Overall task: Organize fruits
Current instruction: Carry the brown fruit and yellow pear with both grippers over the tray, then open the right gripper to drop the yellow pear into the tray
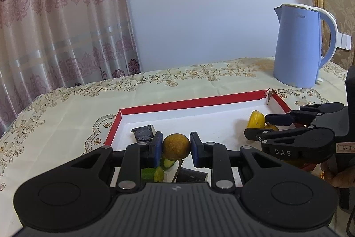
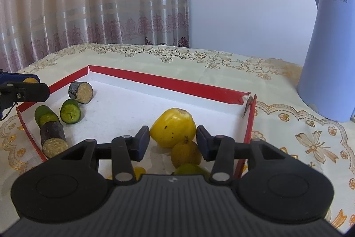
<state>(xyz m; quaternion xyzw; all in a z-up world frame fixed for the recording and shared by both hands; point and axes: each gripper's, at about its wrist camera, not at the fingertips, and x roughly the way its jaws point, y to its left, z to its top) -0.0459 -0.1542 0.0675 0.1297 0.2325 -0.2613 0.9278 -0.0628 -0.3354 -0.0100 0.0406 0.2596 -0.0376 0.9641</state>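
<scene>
My left gripper [image 1: 176, 146] is shut on a small round orange-brown fruit [image 1: 176, 147], held just above the left part of the red-rimmed white tray [image 1: 188, 101]. From the right wrist view, the left gripper [image 2: 22, 90] shows at the left edge. My right gripper [image 2: 173, 143] stands partly open at the tray's right end. A small brownish fruit [image 2: 185, 153] lies between and below its fingers, clear of the left pad. A larger yellow fruit [image 2: 173, 127] rests just beyond the fingertips. In the left wrist view the right gripper [image 1: 255, 126] is beside that yellow fruit [image 1: 257, 119].
Dark cylinder pieces [image 2: 81, 92] [image 2: 53, 139] and green cucumber pieces [image 2: 70, 111] [image 2: 45, 116] lie at the tray's left end. A greenish fruit [image 2: 190, 169] sits under my right gripper. A blue kettle [image 2: 328, 59] stands behind the tray at the right. A hand [image 1: 337, 174] holds the right gripper.
</scene>
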